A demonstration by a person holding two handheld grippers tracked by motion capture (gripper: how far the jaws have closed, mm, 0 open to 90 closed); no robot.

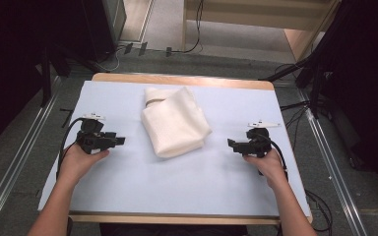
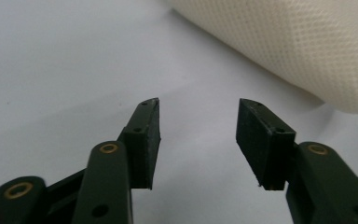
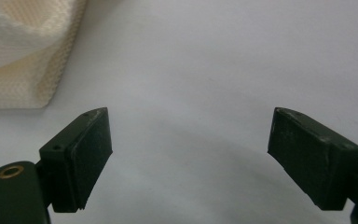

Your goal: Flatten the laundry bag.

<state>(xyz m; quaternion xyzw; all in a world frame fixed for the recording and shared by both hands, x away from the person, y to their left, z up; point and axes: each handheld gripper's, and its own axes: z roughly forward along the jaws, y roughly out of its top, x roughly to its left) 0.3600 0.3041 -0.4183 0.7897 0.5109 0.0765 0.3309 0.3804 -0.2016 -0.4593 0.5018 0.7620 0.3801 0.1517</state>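
While both hands are waiting low on the table, the scene is reading like this:

Cloth: a cream folded cloth (image 1: 174,122) is lying in the middle of the pale blue table cover (image 1: 192,182), turned slightly askew, with a narrower folded band at its far end.

Left gripper: the left gripper (image 1: 119,140) is resting to the left of the cloth, pointing toward it; its 2 jaws are standing apart with nothing between them. In the left gripper view the cloth's rounded edge (image 2: 284,46) is sitting just ahead and to the right, not touching the pads.

Right gripper: the right gripper (image 1: 231,143) is sitting to the right of the cloth, also aimed inward; its jaws are gaping wide and holding nothing. In the right gripper view a cloth corner (image 3: 23,56) is showing at upper left, apart from the jaws.

Why so placed: the 2 grippers are flanking the cloth symmetrically, probably so each can take 1 side.

Judged stage: the cloth is looking folded and not gripped.
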